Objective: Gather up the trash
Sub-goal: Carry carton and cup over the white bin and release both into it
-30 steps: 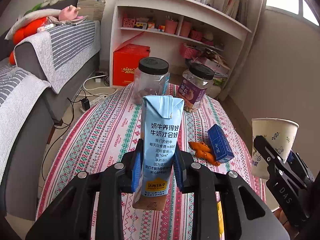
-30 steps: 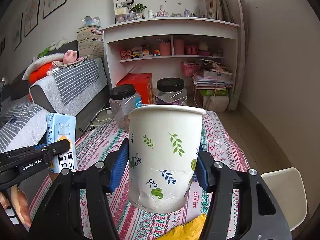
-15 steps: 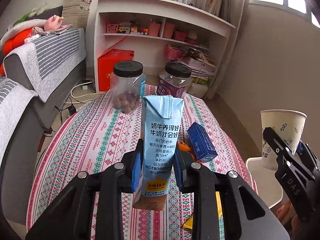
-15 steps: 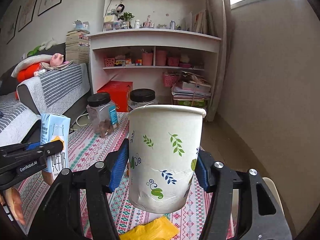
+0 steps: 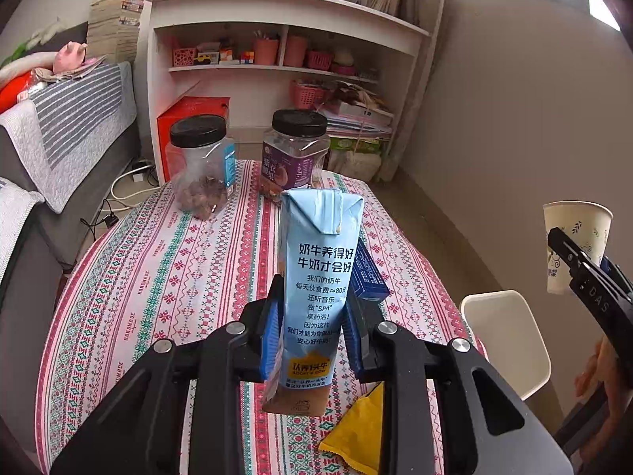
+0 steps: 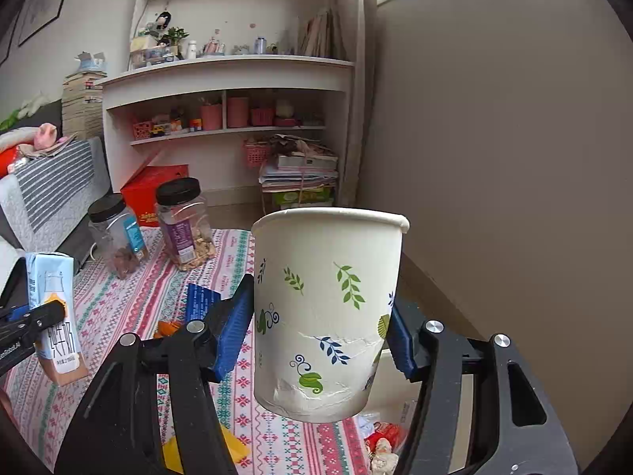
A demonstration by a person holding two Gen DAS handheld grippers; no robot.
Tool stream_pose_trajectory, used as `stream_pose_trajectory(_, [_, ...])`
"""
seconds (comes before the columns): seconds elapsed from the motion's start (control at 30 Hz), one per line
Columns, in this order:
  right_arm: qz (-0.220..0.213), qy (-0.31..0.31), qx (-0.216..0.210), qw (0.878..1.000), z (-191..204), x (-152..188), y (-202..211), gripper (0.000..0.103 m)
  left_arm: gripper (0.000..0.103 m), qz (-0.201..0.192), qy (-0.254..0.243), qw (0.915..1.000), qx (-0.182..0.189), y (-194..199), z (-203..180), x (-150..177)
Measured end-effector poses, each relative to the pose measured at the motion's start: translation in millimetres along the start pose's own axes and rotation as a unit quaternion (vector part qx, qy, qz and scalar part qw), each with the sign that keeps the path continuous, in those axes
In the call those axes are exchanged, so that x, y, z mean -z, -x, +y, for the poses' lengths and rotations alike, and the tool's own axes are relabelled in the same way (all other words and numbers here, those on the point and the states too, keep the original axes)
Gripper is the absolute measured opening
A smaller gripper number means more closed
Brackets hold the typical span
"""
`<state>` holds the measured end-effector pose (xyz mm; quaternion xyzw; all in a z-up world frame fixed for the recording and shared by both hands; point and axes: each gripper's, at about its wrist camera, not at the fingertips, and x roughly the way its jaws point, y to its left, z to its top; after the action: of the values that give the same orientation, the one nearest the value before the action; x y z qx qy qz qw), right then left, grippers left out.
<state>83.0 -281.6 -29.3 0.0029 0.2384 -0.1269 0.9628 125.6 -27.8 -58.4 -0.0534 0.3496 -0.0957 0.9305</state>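
My left gripper is shut on a light blue milk carton, held upright above the table; the carton also shows in the right wrist view. My right gripper is shut on a white paper cup with leaf prints, held upright past the table's right edge; the cup shows in the left wrist view. Below the cup, a bin opening holds red and white trash. A yellow wrapper, a blue box and orange peel lie on the table.
The table has a red patterned cloth. Two black-lidded jars stand at its far end. A white bin or stool stands right of the table. A sofa is on the left, white shelves behind.
Both grippers have swung to the right and risen with their loads. The cup now hangs past the table's right edge, over the trash below.
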Motion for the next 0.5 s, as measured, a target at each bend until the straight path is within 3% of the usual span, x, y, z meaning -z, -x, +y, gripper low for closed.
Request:
stream_pose_trajectory(0.17, [0.036, -0.048, 0.042, 0.997, -44, 7, -15, 0.062, 0.028, 0.007, -0.009, 0.9998, 0.017, -6, -18, 3])
stream_pose_trajectory(0.3, [0.042, -0.092, 0.082, 0.992, -77, 11, -14, 0.085, 0.028, 0.014, -0.019, 0.9990, 0.039, -10, -38, 6])
stream_pose_trajectory(0.5, [0.036, -0.134, 0.108, 0.984, -116, 13, -2, 0.090, 0.028, 0.027, -0.033, 0.9961, 0.077, -18, -77, 11])
